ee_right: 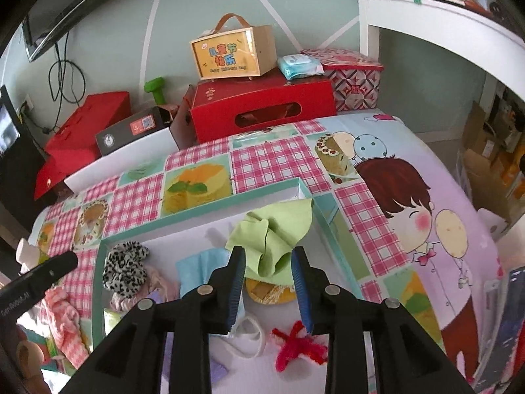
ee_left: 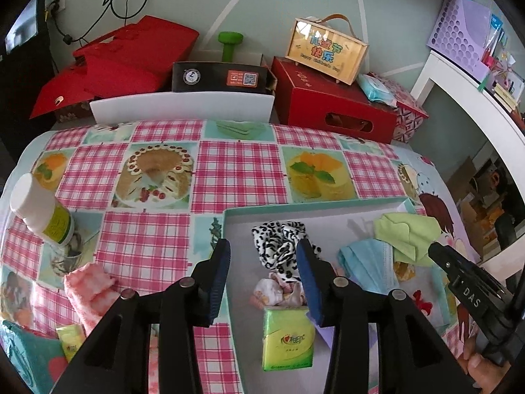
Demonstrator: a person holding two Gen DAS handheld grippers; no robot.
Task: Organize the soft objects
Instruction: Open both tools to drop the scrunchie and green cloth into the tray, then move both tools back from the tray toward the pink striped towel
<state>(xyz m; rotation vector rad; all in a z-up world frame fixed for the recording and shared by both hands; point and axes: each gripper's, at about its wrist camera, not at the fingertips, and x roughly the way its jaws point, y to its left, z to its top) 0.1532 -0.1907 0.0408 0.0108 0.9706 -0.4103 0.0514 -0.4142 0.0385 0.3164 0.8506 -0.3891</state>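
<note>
Left gripper (ee_left: 262, 262): jaws apart, empty, above the tray (ee_left: 236, 211).
Right gripper (ee_right: 267, 262): jaws narrow, empty, over the green cloth (ee_right: 272, 233).

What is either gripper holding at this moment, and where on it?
Nothing. The left gripper has open jaws above the leopard-print scrunchie, and the right gripper has open jaws over the green cloth; neither grips anything.

Left claw (ee_left: 262, 257) open above leopard scrunchie (ee_left: 279, 243), teal-rimmed tray (ee_left: 295, 208)
</note>
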